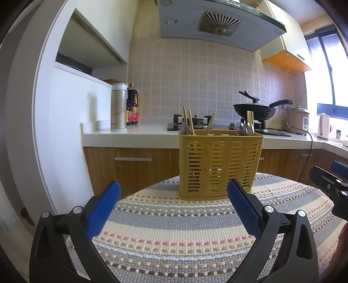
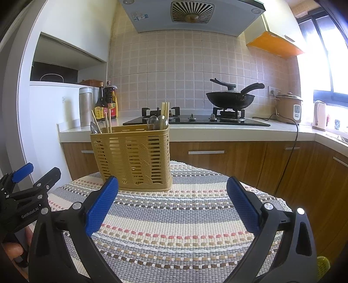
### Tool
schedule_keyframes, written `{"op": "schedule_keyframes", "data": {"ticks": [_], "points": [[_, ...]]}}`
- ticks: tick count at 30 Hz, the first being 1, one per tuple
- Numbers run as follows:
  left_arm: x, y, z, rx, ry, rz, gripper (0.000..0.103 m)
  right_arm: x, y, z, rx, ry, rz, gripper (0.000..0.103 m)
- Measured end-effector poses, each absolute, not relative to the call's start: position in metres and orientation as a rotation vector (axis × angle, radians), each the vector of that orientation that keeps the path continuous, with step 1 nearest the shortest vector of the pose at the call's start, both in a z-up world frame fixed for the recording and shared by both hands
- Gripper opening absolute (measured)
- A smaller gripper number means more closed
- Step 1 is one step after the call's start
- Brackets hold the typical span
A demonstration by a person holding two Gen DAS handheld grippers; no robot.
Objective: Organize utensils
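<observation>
Yellow slotted utensil basket (image 1: 219, 163) stands upright on the desk, on a striped woven mat (image 1: 174, 235) that covers the surface. It sits at the far side of the mat, ahead of both grippers and touching neither.

Basket contents: wooden chopsticks (image 1: 189, 119) lean out of the left end with a metal spoon (image 1: 184, 128) beside them; another pair of chopsticks (image 1: 250, 117) and several spoon bowls (image 1: 246, 128) rise from the right end. How the inside is divided cannot be made out.

Left gripper (image 1: 174, 191): blue-padded fingers (image 1: 104, 209) spread wide, nothing between them, only mat below. The right-hand pad's tip overlaps the basket's lower right corner in the left wrist view; contact cannot be confirmed.

Right gripper (image 2: 173, 189): fingers (image 2: 243, 204) likewise wide apart and empty, over the mat, to the right of the basket. In the right wrist view the left gripper shows at the left edge, with part of a hand (image 2: 13, 246) on its handle.

Background: white kitchen counter (image 2: 217, 128) with gas hob (image 2: 195, 120), black wok (image 2: 230, 99) on the right burner, rice cooker (image 2: 289, 107), kettle (image 2: 319, 115), steel thermos (image 2: 86, 106) and sauce bottles (image 2: 106, 102). Range hood (image 2: 191, 15) overhead.
</observation>
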State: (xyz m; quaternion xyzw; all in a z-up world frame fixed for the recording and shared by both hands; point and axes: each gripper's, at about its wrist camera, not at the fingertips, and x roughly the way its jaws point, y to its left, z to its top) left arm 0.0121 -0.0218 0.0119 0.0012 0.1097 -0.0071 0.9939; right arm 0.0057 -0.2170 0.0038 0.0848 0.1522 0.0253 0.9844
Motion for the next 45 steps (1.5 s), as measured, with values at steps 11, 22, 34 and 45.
{"op": "schedule_keyframes", "data": {"ticks": [11, 22, 34, 45], "points": [[0.0123, -0.0231, 0.0112, 0.008, 0.223, -0.016, 0.095, 0.0047, -0.2175, 0.0035, 0.171, 0.307, 0.049, 0.095], [0.0126, -0.0245, 0.0107, 0.008, 0.228, -0.019, 0.095, 0.0066, -0.2166, 0.0028, 0.168, 0.314, 0.049, 0.095], [0.0160, -0.0243, 0.0095, 0.008, 0.241, -0.027, 0.095, 0.0083, -0.2146, 0.0014, 0.163, 0.324, 0.057, 0.095], [0.0173, -0.0243, 0.0078, 0.005, 0.249, -0.029, 0.095, 0.0090, -0.2126, 0.0011, 0.158, 0.331, 0.061, 0.095]]}}
